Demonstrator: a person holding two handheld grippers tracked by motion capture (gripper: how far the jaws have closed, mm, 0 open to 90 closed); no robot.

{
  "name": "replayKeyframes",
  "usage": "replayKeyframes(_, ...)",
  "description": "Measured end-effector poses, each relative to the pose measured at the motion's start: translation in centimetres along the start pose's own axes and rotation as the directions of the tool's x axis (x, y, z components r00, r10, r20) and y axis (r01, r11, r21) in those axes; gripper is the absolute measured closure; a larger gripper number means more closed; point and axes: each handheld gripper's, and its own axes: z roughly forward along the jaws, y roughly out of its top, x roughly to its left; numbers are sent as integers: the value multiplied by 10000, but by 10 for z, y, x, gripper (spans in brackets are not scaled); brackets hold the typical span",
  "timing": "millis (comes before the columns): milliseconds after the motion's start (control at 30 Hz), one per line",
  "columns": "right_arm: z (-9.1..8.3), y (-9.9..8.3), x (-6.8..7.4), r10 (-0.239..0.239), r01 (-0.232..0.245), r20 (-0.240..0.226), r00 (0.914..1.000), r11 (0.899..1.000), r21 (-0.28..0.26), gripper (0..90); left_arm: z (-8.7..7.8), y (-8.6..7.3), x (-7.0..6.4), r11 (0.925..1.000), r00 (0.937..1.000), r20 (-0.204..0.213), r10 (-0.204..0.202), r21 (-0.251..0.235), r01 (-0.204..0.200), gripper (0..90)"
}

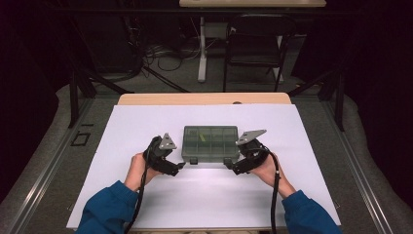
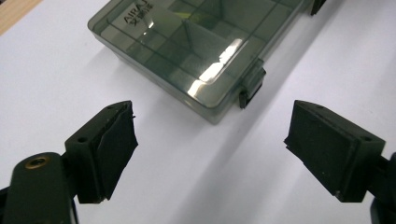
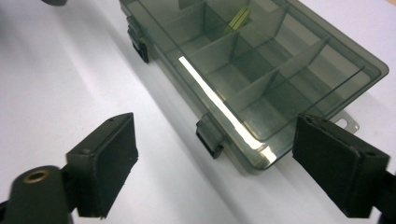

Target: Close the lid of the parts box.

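A white sheet [image 1: 204, 195] covers the wooden table [image 1: 204, 99]. At 12 o'clock, a black chair [image 1: 255, 44] and a white table leg [image 1: 202, 48] stand on grey floor [image 1: 175, 78]; cables [image 1: 160, 53] lie at 11 o'clock.

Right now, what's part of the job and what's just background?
In the job:
- plastic box, lid shut
- its two front latches
- left tongs, open, short of the box
- right tongs, open, short of the box

Just lying about:
- white sheet under the box
- chair behind the table
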Motion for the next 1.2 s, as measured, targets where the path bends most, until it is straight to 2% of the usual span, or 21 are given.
replayKeyframes(100, -3, -5, 3, 1, -1, -1, 10000, 9999, -170, 98, -4, -6, -2, 10000, 9999, -88, 57, 80, -56, 133)
replayKeyframes(233, -8, -9, 6, -15, 15, -24, 10000, 10000, -69, 79, -7, -13, -5, 9998, 9998, -187, 45, 192, -42, 110)
replayKeyframes(267, -7, -10, 7, 30, -30, 5, 10000, 9995, -329, 73, -8, -15, -6, 9997, 9998, -215, 54, 243, -48, 103)
replayKeyframes(300, -9, -11, 8, 15, -16, -12, 10000, 9998, -179, 70, -9, -17, -6, 9996, 9998, -213, 23, 268, -17, 95)
replayKeyframes(433, -12, -15, 11, -15, 16, 28, 10000, 9999, -167, 50, -13, -26, -9, 9993, 9995, -327, 1, 365, 11, 70)
replayKeyframes(633, -16, -23, 16, 6, -2, 118, 9999, 9995, -302, 21, -15, -40, -12, 9986, 9989, -441, -160, 500, 182, 38)
replayKeyframes(1200, -18, -48, 24, 87, -85, 196, 9998, 9999, -105, 0, -22, -75, -18, 9952, 9954, -663, -696, 635, 738, 0)
